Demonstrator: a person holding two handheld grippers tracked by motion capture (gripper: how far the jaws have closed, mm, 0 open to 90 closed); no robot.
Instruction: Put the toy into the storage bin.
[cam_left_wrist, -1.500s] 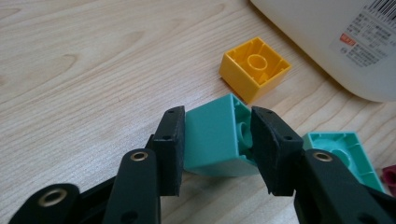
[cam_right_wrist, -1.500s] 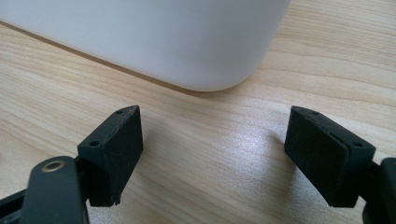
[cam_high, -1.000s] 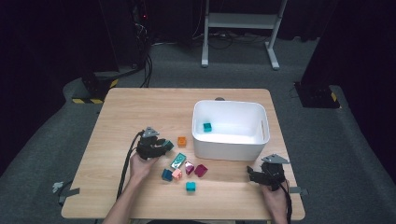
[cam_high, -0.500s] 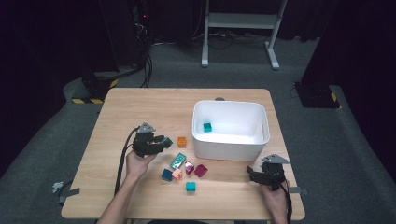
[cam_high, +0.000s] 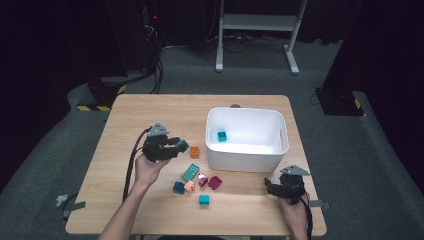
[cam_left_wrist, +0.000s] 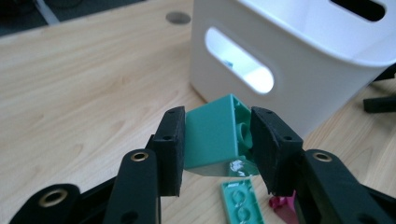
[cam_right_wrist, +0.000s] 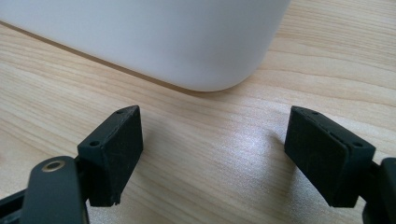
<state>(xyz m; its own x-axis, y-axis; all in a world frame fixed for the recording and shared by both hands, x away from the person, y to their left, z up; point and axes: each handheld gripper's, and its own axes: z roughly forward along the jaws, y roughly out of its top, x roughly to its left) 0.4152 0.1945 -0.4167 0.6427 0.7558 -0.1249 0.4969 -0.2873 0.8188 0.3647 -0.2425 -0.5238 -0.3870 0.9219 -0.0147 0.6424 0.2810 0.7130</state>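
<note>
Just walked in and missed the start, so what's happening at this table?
A person holds a gripper in each hand at a wooden table. The left gripper is shut on a green toy brick, lifted above the table near a white bin. One teal brick lies in the bin; several more bricks are scattered in front of it. The right gripper rests open beside the bin's corner, holding nothing.

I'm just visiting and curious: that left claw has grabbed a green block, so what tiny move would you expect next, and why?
Probably carrying it across over the white bin and letting go. The left gripper holds the green block clear of the table, and one teal block already lies inside.
</note>
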